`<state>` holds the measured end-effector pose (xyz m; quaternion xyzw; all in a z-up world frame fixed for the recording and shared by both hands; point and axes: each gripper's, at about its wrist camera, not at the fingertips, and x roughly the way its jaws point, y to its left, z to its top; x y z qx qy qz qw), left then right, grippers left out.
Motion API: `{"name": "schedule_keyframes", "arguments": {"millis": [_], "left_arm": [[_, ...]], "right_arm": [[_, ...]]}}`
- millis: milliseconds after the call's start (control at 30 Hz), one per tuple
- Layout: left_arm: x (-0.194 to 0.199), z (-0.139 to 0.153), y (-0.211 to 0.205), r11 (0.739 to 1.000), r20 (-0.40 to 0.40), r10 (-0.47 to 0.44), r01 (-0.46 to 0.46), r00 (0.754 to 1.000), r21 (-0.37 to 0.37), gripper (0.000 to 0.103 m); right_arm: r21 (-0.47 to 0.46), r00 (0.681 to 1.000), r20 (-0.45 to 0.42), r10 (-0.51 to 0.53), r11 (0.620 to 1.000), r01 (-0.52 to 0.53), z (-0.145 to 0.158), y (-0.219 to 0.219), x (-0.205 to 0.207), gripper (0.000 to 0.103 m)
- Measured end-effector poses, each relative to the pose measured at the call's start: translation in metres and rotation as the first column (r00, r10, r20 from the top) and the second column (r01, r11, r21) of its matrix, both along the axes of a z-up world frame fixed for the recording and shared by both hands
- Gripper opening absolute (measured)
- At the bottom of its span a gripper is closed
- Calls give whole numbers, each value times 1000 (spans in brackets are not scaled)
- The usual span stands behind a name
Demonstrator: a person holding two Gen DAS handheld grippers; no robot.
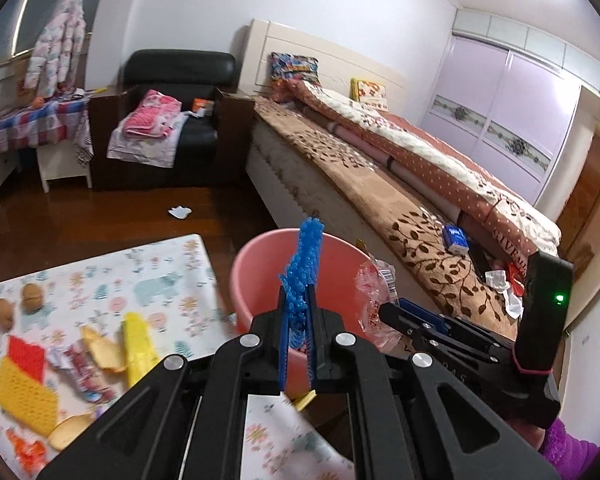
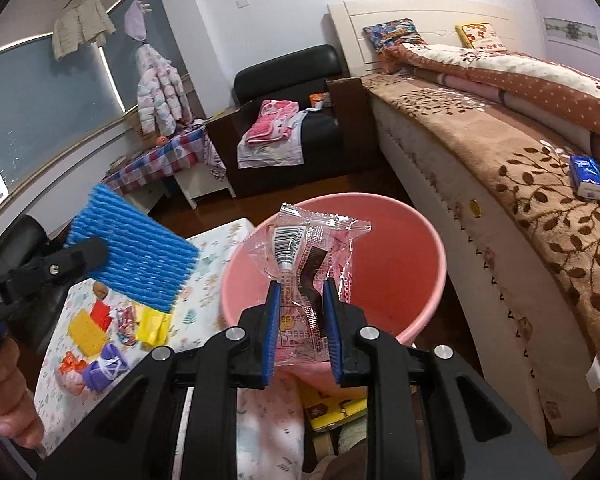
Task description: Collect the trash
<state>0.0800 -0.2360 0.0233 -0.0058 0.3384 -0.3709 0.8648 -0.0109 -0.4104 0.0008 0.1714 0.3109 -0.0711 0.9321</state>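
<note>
Plainly, the main risk is a miss: both held pieces are light and floppy, so if let go near the rim of the round pink plastic bucket [image 2: 400, 280] they could drift onto the floor or back onto the worktop with the pastel animal-print cover [image 1: 112, 276].

The left tongs [image 1: 299, 300] are clenched almost fully on a blue foam-mesh fruit sleeve [image 1: 305, 260], which stands up past the fingertips above the bucket's near rim.

The right tongs [image 2: 303, 292] are narrowed to a small gap, grasping a clear crinkled plastic wrapper with a barcode and red print [image 2: 312, 248] over the bucket's mouth.

More scraps, including a yellow foam-mesh pad [image 1: 24, 392] and peel pieces [image 1: 100, 350], lie on the worktop.
</note>
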Motion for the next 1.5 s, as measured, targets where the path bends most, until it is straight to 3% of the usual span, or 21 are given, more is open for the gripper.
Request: {"name": "schedule_keyframes", "arguments": {"millis": [433,467,600,633,867,1033,1200,1300,1500], "left_arm": [[32,-52,-43,997,-87,10,-4,996,72,8],[33,-54,-44,997,-92,7,-1,996,74,10],[34,-58,-46,997,-102,1,7,995,82,41],[33,-58,-45,997,-101,-1,9,995,80,42],[29,-52,-43,996,-89,-20,27,996,79,45],[24,-44,-41,997,-69,-20,25,997,72,45],[22,-34,-23,998,-61,14,-10,998,61,45],[19,-29,-8,997,-52,40,-37,998,65,45],[11,-21,36,991,-49,125,-122,991,57,45]], "right_arm": [[15,999,-40,-14,1000,15,-24,-17,15,22],[16,999,-41,-15,1000,15,-25,-17,16,22],[21,999,-38,-17,1000,18,-29,-17,17,22],[21,999,-37,-16,1000,17,-29,-17,17,22],[20,999,-35,-24,999,25,-31,-17,17,33],[27,999,-28,-24,999,24,-29,-18,13,35],[20,1000,-24,-1,1000,1,-26,-17,13,36],[37,998,-48,28,999,-26,-31,-17,20,47],[71,996,-79,51,996,-45,-45,-13,17,47]]}}
